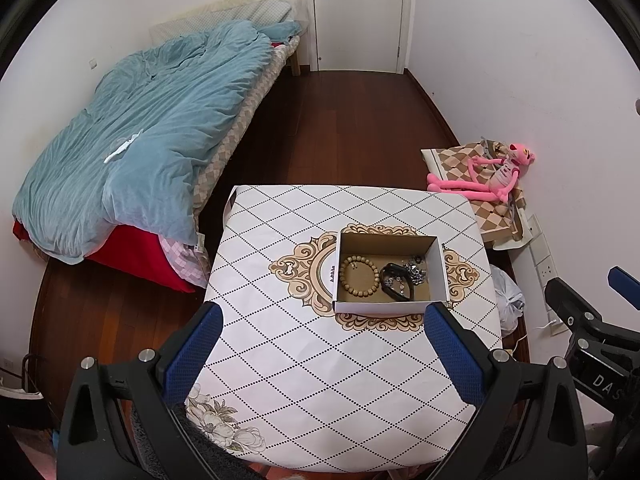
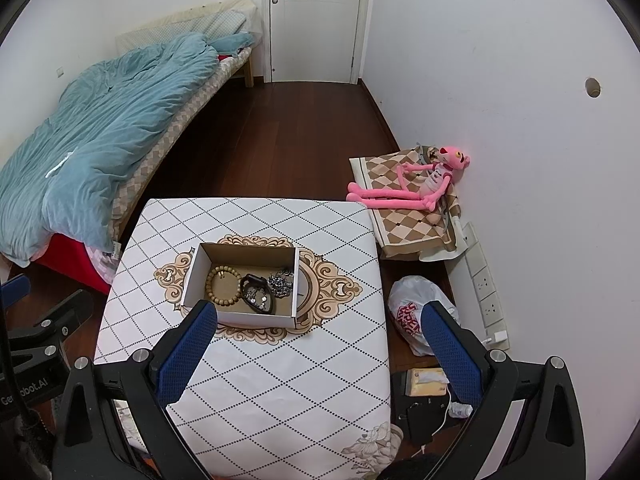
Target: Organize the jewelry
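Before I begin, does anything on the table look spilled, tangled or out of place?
Nothing has spilled: all the jewelry lies inside the cardboard box. The one untidy spot is on its right side, where the silver chain is bunched in a heap against the black bracelet. The wooden bead bracelet lies apart as a neat ring.

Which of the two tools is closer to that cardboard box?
About equal. The left tool hovers open over the table, its right finger by the box; the right tool hovers open, its left finger by it.
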Demonstrator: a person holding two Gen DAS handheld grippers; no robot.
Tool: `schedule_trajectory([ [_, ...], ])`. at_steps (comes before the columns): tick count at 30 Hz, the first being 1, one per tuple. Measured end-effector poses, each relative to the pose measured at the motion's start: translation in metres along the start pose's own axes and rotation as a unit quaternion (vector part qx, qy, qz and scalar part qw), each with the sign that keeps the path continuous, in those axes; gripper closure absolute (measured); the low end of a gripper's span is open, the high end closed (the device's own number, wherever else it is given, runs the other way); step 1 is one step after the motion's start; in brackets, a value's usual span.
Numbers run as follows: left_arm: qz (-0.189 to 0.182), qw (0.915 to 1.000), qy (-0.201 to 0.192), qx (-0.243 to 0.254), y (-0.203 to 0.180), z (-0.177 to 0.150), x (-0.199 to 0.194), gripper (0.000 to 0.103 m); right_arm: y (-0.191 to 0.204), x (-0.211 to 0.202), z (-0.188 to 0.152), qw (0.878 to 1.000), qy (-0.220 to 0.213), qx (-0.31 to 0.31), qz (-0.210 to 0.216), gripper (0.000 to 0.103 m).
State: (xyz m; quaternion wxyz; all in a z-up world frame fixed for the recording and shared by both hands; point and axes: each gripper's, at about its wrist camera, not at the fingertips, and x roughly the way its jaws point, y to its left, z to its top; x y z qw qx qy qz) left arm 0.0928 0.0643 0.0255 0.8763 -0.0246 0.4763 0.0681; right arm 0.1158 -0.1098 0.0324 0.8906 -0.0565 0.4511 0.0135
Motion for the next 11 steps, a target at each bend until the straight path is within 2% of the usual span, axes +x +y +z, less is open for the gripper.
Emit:
schedule_trajectory([
  [11,-0.001,1.0000,-0.003,0.000,0.0004,-0.0003,-0.0046,0.000,-0.0005,-0.0001,0.0006,1.000,0.000,-0.001,0.000,0.000],
])
